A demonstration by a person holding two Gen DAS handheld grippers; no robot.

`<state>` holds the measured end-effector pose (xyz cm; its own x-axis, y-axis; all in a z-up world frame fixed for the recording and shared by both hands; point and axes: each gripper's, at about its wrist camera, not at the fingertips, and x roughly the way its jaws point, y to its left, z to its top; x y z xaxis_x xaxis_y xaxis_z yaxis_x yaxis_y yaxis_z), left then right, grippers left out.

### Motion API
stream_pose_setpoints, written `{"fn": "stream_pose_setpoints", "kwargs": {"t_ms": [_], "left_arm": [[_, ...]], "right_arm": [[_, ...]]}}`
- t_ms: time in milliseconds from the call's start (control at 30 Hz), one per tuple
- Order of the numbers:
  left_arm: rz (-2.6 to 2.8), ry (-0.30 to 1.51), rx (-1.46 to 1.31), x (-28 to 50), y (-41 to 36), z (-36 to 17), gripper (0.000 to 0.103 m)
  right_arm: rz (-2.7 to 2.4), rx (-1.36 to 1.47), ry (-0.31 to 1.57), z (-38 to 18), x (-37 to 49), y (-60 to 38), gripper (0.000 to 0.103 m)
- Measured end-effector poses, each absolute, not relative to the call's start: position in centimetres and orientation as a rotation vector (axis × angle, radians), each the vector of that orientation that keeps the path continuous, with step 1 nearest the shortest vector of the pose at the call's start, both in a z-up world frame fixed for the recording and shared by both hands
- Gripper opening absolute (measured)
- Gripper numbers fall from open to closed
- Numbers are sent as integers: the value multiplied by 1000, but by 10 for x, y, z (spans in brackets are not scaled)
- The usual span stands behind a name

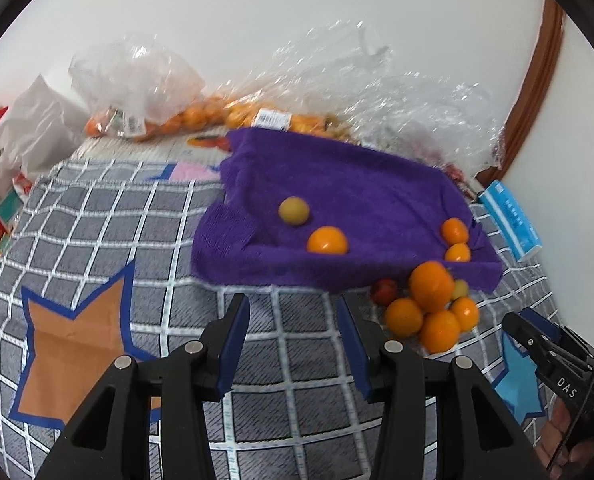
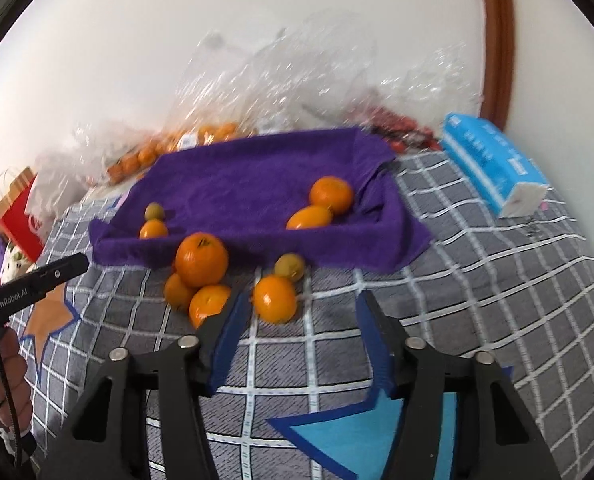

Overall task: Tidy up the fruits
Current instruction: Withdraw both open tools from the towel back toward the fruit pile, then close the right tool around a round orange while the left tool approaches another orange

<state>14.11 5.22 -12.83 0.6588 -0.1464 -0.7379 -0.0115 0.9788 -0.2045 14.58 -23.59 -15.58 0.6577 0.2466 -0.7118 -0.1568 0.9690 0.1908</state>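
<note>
With 4 fruits already sorted onto the purple towel (image 2: pixel 257 184), the loose pile of oranges (image 2: pixel 201 266) lay just off its near edge, so the right tool (image 2: pixel 297 312) and left tool (image 1: pixel 293 316) hovered nearby, both apart and empty.

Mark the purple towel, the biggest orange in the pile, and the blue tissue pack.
purple towel (image 2: pixel 249 184): right wrist view, bare centre.
biggest orange (image 2: pixel 202 259): right wrist view, front face.
blue tissue pack (image 2: pixel 485 156): right wrist view, top face.

1. The left wrist view looks obliquely down from close above the grey checked bedspread (image 1: pixel 97 216).
2. The right wrist view does likewise, from further right.
3. Both share the rumpled purple towel (image 1: pixel 337 184) (image 2: pixel 257 184).
</note>
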Motion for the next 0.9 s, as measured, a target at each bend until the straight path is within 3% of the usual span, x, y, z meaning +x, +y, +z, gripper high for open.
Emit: {"fn": "stream_pose_setpoints", "kwargs": {"t_ms": [100,900], "left_arm": [[-73,875,-201,142,53,-140,43],[-84,862,-218,139,61,-171,43]], "right_arm": [[247,111,844,-166,151,-229,42],[264,129,882,-197,187,-211,42]]}}
